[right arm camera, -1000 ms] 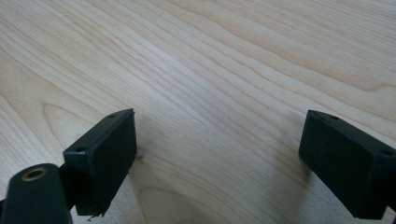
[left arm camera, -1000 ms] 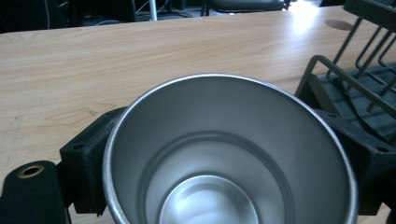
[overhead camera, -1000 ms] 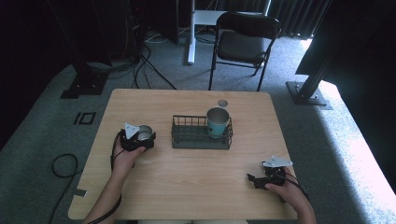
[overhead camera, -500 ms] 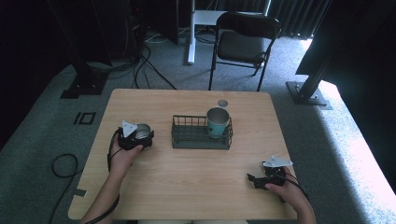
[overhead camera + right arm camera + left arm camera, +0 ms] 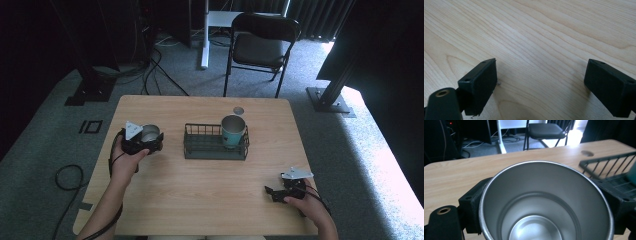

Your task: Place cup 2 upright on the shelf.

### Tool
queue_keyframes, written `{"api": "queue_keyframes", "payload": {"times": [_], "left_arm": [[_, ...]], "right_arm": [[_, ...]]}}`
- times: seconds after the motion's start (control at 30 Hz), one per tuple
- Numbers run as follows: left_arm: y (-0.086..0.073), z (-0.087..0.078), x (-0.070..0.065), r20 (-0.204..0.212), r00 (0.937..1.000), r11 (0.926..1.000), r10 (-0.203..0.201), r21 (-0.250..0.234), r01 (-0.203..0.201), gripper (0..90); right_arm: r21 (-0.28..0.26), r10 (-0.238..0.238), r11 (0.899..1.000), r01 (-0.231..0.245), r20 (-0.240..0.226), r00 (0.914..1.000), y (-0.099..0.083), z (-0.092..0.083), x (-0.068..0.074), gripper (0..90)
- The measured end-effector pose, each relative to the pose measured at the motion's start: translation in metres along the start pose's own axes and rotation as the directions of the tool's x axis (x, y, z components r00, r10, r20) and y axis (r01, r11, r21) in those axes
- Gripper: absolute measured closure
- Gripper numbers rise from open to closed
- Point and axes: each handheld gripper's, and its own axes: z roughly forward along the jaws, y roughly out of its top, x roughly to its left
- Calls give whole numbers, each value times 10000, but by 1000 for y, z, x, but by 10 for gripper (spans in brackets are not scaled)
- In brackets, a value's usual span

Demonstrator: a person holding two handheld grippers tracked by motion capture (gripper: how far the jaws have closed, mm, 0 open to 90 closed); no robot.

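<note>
A steel cup (image 5: pixel 148 133) sits in my left gripper (image 5: pixel 145 144) at the table's left side; the black jaws press on both of its walls. The left gripper view looks straight into this cup (image 5: pixel 544 202), upright and empty, held a little above the wood. A teal cup (image 5: pixel 233 131) stands at the right end of a black wire basket (image 5: pixel 212 150) in the middle of the table. My right gripper (image 5: pixel 274 194) rests near the front right corner, jaws wide apart over bare wood (image 5: pixel 541 62) with nothing between them.
A round cable hole (image 5: pixel 238 110) lies in the wooden table (image 5: pixel 200 190) behind the basket. A black folding chair (image 5: pixel 260 47) stands beyond the far edge. Cables and stand feet lie on the grey carpet to the left.
My left gripper has lifted the steel cup slightly off the table. The right gripper has stayed where it was.
</note>
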Motion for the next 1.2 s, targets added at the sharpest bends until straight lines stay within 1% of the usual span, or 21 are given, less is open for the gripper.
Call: {"api": "queue_keyframes", "payload": {"times": [0.1,0.17,0.27,0.47,0.67,0.73,0.9,1.03,1.13,1.2], "left_arm": [[7,-5,-3,83,9999,10000,68,-48,-68,140],[13,-8,-4,173,9998,9998,59,-206,-55,140],[23,-13,-5,115,9997,9994,221,-280,-218,139],[42,-20,-8,92,9992,9985,389,-399,-385,139],[57,-22,-15,298,9982,9975,515,-500,-500,139],[61,-22,-18,357,9974,9969,627,-497,-609,139],[70,-22,-24,549,9963,9962,665,-599,-632,140],[76,-22,-27,719,9956,9956,599,-760,-544,140],[80,-21,-29,801,9944,9946,691,-835,-624,139],[82,-21,-31,874,9941,9946,647,-869,-571,139]], "right_arm": [[2,1,10000,-1,0,10000,0,0,0,108],[1,-3,10000,3,1,10000,0,0,0,108],[2,0,10000,0,-1,10000,0,0,0,108],[-5,-11,10000,11,3,10000,0,0,0,108],[1,-2,10000,2,1,10000,0,0,0,108],[1,-3,10000,3,2,10000,0,0,0,108],[-3,-6,10000,6,1,10000,0,0,0,108],[-5,-8,10000,8,2,10000,0,0,0,108],[-3,-2,10000,2,0,10000,0,0,0,108],[-4,-3,10000,3,0,10000,0,0,0,108]]}}
